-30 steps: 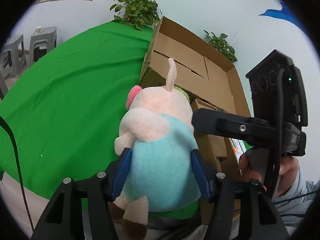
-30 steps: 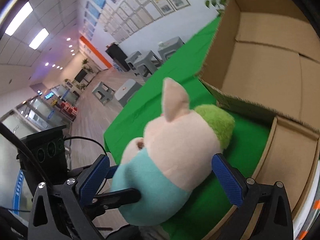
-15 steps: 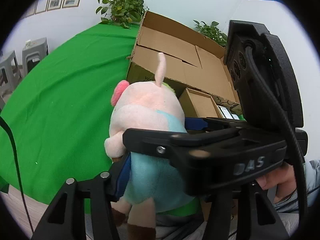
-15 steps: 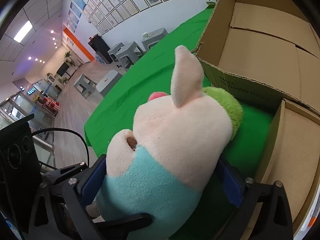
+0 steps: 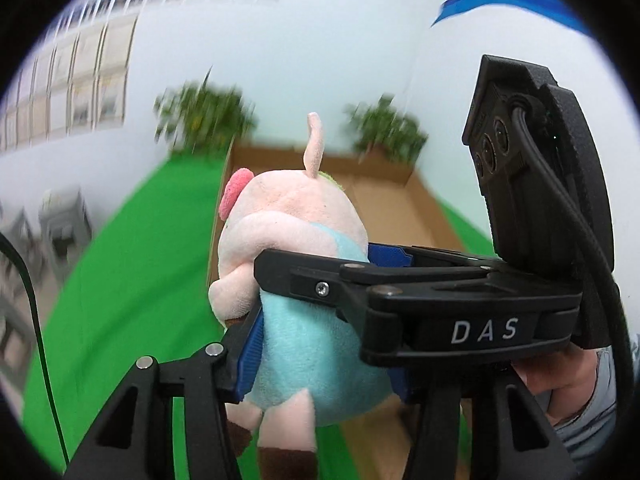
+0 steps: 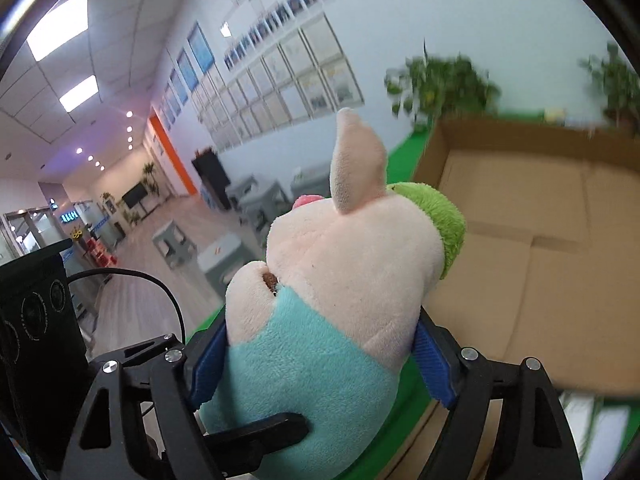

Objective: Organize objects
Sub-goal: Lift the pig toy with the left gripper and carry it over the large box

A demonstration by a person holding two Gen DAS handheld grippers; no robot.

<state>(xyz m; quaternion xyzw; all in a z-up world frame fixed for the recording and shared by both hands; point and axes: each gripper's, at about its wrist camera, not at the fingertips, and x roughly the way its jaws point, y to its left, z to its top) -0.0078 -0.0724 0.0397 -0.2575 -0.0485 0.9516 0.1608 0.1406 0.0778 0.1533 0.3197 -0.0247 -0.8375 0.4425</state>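
We hold a plush pig (image 5: 304, 280) with pale pink head, upright ear, brighter pink snout, a green patch on the far side of its head, a turquoise body and brown-tipped feet. It hangs above the green tabletop (image 5: 132, 264), in front of the near edge of a large open cardboard box (image 6: 560, 248).

Our left gripper (image 5: 320, 356) pinches the turquoise body between its blue pads (image 5: 250, 354). Our right gripper (image 6: 320, 360) also clamps the toy, its blue pads (image 6: 434, 364) pressed into the body just below the head. In the left wrist view the right gripper's black frame crosses in front of the pig and hides part of its body; white letters on it read "DAS" (image 5: 484, 330).

The box interior is bare brown cardboard with its bottom flaps visible. Behind it two potted plants (image 5: 204, 116) stand against a white wall, blurred. Grey stools (image 6: 240, 200) stand on the floor beyond the tabletop's left edge, and rows of framed sheets (image 6: 288, 84) line the wall, their text too small to read.
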